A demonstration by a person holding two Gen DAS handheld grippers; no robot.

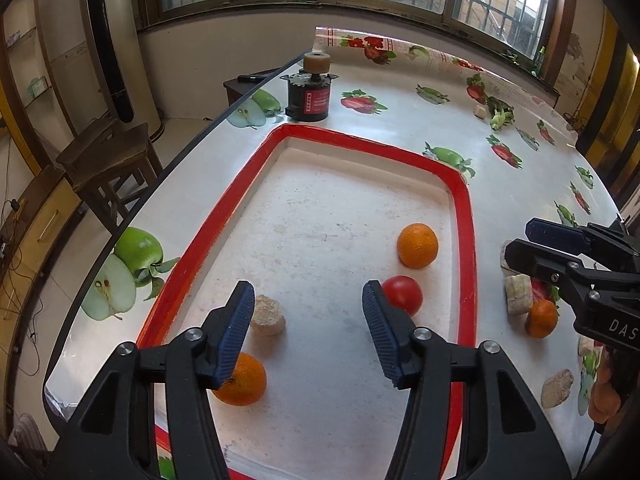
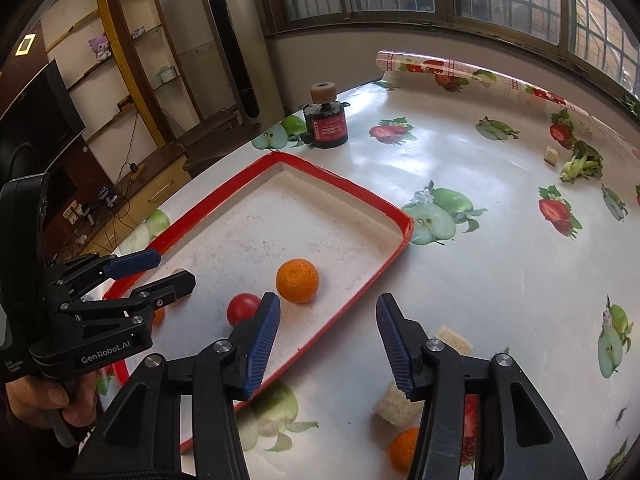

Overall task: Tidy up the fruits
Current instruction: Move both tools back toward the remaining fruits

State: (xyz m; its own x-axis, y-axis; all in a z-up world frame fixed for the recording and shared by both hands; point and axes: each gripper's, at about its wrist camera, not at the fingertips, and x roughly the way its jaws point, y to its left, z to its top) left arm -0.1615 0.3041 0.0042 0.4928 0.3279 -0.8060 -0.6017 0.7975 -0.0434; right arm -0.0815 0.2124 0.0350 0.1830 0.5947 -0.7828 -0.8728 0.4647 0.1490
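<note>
Inside tray [image 1: 464,216]: oranges [image 1: 417,245], tomato [image 1: 404,295].

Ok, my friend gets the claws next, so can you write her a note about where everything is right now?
Left claw: open, empty, over the red-rimmed white tray.
Right claw: open, empty, above the tray's right edge and the table.
In the tray: a round orange, a red tomato, a second orange near the front and a beige crumbly chunk.
Left to do: a small orange waits outside on the fruit-print tablecloth, just under the right claw, beside a pale chunk. More pale chunks lie around it; I cannot tell what they are.
</note>
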